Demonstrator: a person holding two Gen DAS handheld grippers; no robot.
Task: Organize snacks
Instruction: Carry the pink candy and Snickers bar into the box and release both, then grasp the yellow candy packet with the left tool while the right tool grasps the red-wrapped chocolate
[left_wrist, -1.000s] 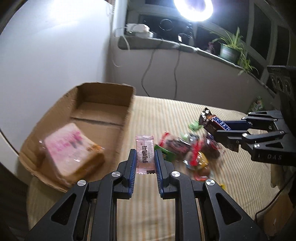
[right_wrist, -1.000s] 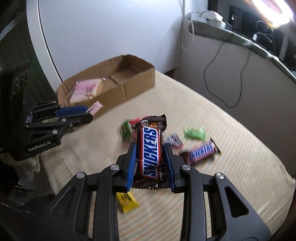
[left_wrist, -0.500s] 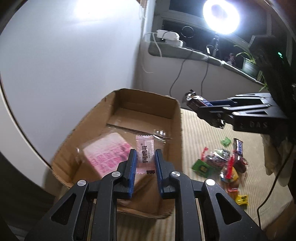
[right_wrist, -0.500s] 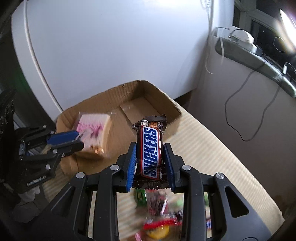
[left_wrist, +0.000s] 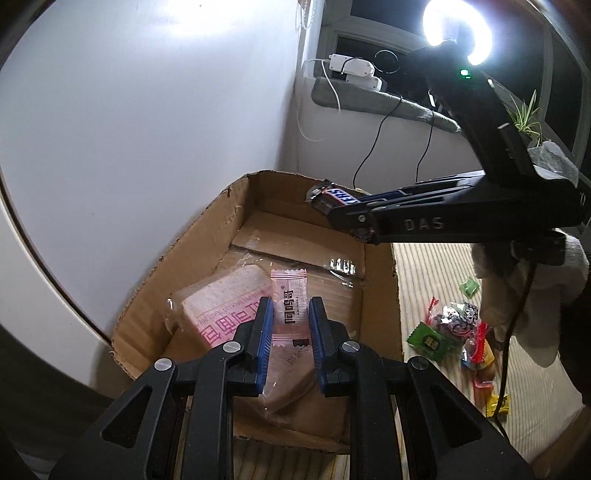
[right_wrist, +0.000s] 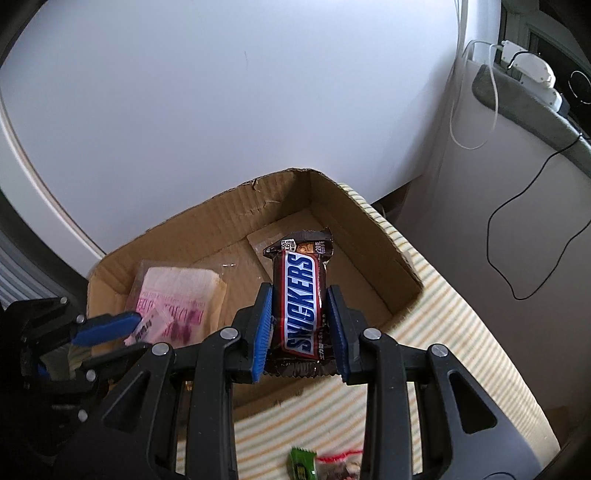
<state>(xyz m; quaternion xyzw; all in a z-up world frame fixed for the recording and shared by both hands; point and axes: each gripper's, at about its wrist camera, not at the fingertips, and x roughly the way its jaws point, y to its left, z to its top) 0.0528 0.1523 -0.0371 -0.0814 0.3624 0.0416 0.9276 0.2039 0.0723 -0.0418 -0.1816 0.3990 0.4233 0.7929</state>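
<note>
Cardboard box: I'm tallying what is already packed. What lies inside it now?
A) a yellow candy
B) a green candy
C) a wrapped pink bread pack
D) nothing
C: the pink bread pack lies on the floor of the cardboard box; both candy colours sit outside on the striped mat.

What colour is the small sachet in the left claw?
Pale pink small sachet with dark print; clearest in the left wrist view.

Left tool (left_wrist: 290, 325): you have carried it with its pink sachet (left_wrist: 289, 302) from above the striped bed (left_wrist: 436, 295) to over the cardboard box (left_wrist: 207, 258), above the pink bread pack (left_wrist: 221, 306).
Right tool (right_wrist: 300, 314): you have swung it with its Snickers bar (right_wrist: 301, 295) away from the loose snack pile (left_wrist: 458, 332) to over the box's far end.
</note>
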